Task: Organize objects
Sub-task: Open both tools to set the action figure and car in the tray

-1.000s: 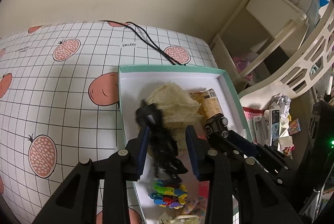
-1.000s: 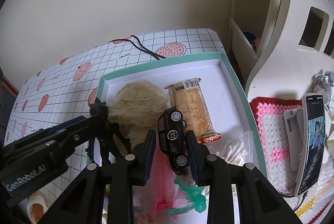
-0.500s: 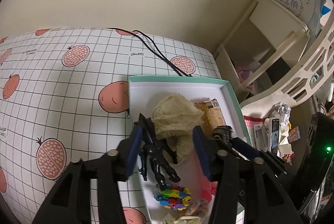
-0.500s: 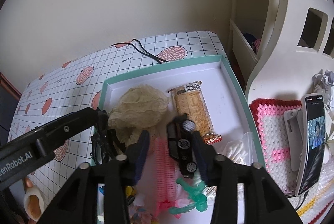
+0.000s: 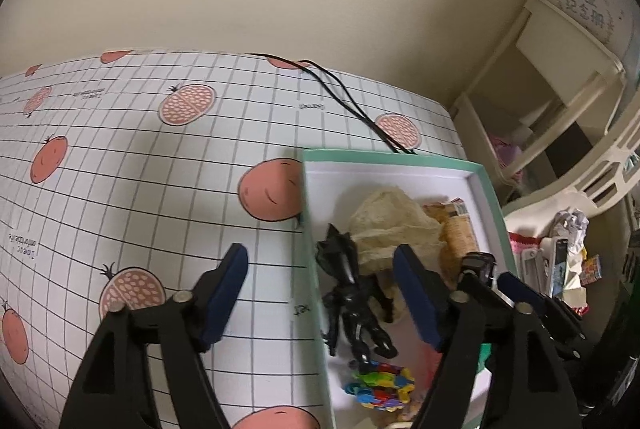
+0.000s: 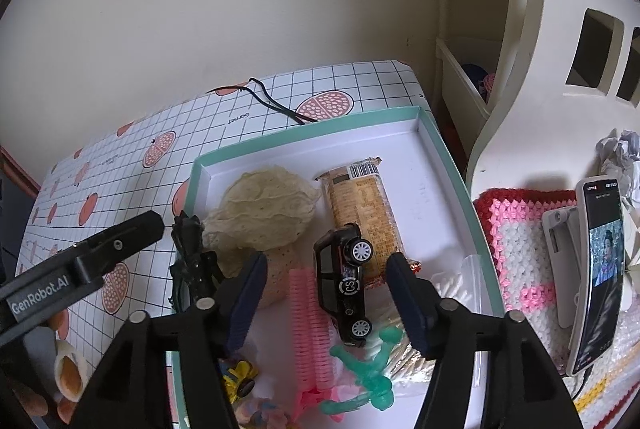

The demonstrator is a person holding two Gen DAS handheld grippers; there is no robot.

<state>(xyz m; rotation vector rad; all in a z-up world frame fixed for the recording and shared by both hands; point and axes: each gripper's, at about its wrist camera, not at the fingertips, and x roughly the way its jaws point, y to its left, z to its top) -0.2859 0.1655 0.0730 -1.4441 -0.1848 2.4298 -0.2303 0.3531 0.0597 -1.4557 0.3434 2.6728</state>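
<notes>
**A:** Status, left to right?

**B:** Left gripper (image 5: 320, 279): jaws spread wide, holding nothing. It hangs over the left wall of the teal-rimmed tray (image 5: 486, 189), one finger above the grid tablecloth (image 5: 140, 189), the other above the tray floor.

**A:** Black figure?

**B:** Black figure (image 5: 352, 293) lies flat inside the tray along its left wall. Long axis runs near-to-far; pointed head end faces the wall side, legs face the camera. It touches the cream lace cloth (image 5: 394, 225) on its right. Colourful clip bundle (image 5: 380, 387) sits just below its feet.

**A:** Right side?

**B:** Right gripper (image 6: 324, 295): also released, fingers wide apart. Black toy car (image 6: 344, 283) lies between them, untouched, tipped on its side with the wheels facing right. Long axis near-to-far, leaning slightly left at the far end. It rests partly against the biscuit packet (image 6: 362, 205), whose barcode end points away. Pink comb-like piece (image 6: 310, 325) is just left of the car, green figure (image 6: 370, 377) at its near end.

**A:** Outside the tray?

**B:** Phone (image 6: 596, 277) propped upright over the crocheted mat (image 6: 524, 229), well right.
</notes>
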